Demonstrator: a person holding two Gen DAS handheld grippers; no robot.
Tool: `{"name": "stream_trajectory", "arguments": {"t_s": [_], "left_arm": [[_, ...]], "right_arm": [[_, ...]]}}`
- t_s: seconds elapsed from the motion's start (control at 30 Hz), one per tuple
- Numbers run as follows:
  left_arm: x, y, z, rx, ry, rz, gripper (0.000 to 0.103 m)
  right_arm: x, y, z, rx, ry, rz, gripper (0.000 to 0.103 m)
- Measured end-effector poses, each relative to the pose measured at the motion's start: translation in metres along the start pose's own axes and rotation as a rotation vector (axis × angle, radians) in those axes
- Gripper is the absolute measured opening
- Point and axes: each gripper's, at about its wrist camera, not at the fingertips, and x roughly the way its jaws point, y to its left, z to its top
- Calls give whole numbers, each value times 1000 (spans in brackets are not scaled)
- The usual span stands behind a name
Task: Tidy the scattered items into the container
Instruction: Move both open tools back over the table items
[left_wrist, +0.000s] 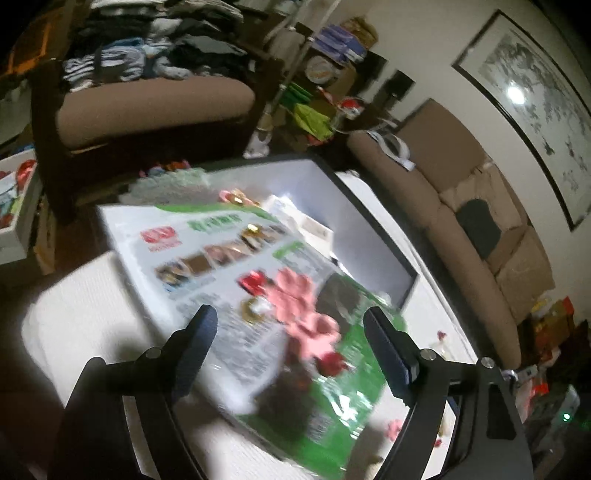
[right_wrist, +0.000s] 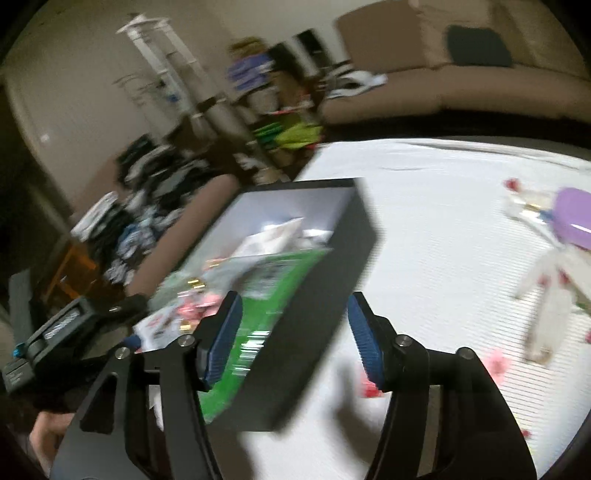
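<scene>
A black box (left_wrist: 373, 210) with a white inside stands on the white table (left_wrist: 85, 314). A large green and white printed bag (left_wrist: 229, 254) lies slanted in it, sticking out over the near rim. A blurred pink flower-shaped item (left_wrist: 295, 299) lies on the bag, with small red pieces (left_wrist: 255, 282) beside it. My left gripper (left_wrist: 290, 315) hangs open over the bag, its fingers clear of the pink item. My right gripper (right_wrist: 294, 297) is open over the box's dark outer wall (right_wrist: 321, 306), with nothing pressed between its blue pads (right_wrist: 225, 332).
Scattered on the table to the right are a purple lid (right_wrist: 572, 218), a white strip-like item (right_wrist: 550, 295), a pink piece (right_wrist: 496, 363) and a red piece (right_wrist: 369, 387). A brown sofa (left_wrist: 461, 236) runs behind the table. The left tool's body (right_wrist: 62, 332) sits left of the box.
</scene>
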Motion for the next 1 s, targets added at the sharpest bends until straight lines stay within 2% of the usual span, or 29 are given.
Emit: {"name": "stream_trajectory", "arguments": {"t_s": [0.07, 0.17, 0.3, 0.37, 0.47, 0.6, 0.67, 0.73, 0.77, 0.8, 0.87, 1.0], "left_arm": [[4, -16, -7, 39, 17, -31, 84], [7, -52, -23, 179, 24, -66, 84], [13, -96, -49, 322, 22, -38, 89], [18, -109, -58, 371, 55, -25, 90], [32, -125, -70, 407, 127, -15, 90], [44, -131, -83, 384, 191, -28, 90], [48, -134, -87, 384, 207, -34, 90], [50, -137, -93, 407, 203, -1, 90], [51, -141, -97, 427, 204, 13, 90], [53, -145, -100, 451, 216, 16, 90], [58, -150, -107, 485, 245, 13, 90], [74, -156, -122, 534, 308, 58, 90]], "right_arm": [[-13, -30, 1, 58, -6, -84, 71], [-24, -76, -2, 152, 12, -159, 74], [-24, -145, -17, 313, 83, -293, 74], [-22, -165, -26, 339, 118, -336, 74], [-11, -179, -32, 316, 197, -358, 74], [9, -170, -34, 257, 239, -334, 65], [22, -164, -36, 212, 260, -338, 65], [35, -159, -38, 167, 256, -390, 48], [41, -158, -40, 151, 264, -384, 16], [48, -158, -42, 147, 283, -354, 5], [43, -161, -43, 170, 264, -319, 5], [-6, -172, -31, 260, 148, -347, 5]]}}
